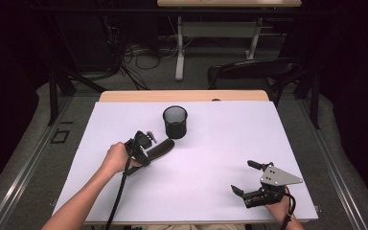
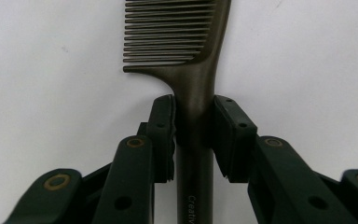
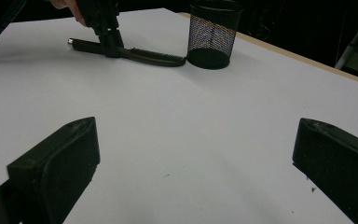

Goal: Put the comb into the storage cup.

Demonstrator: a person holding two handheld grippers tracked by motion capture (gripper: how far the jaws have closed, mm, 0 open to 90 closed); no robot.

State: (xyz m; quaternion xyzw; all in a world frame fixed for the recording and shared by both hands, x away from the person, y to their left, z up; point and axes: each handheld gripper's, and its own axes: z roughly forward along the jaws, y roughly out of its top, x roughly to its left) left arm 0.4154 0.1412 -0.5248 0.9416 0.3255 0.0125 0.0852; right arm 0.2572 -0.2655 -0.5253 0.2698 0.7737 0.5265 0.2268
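Two pads of the left claw [image 2: 193, 135] (jaws closed in) pinch the comb [image 2: 193, 60].

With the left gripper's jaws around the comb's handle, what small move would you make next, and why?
Probably lift the comb slightly. The left gripper has its jaws against both sides of the handle, and the comb lies flat on the table beside the mesh cup, so it must clear the cup's rim to go in.

Our two hands at the table

Our left gripper [image 1: 146, 146] has its jaws clamped tight, forearm angled in from below; our right gripper [image 1: 250, 178] rests with jaws spread wide.
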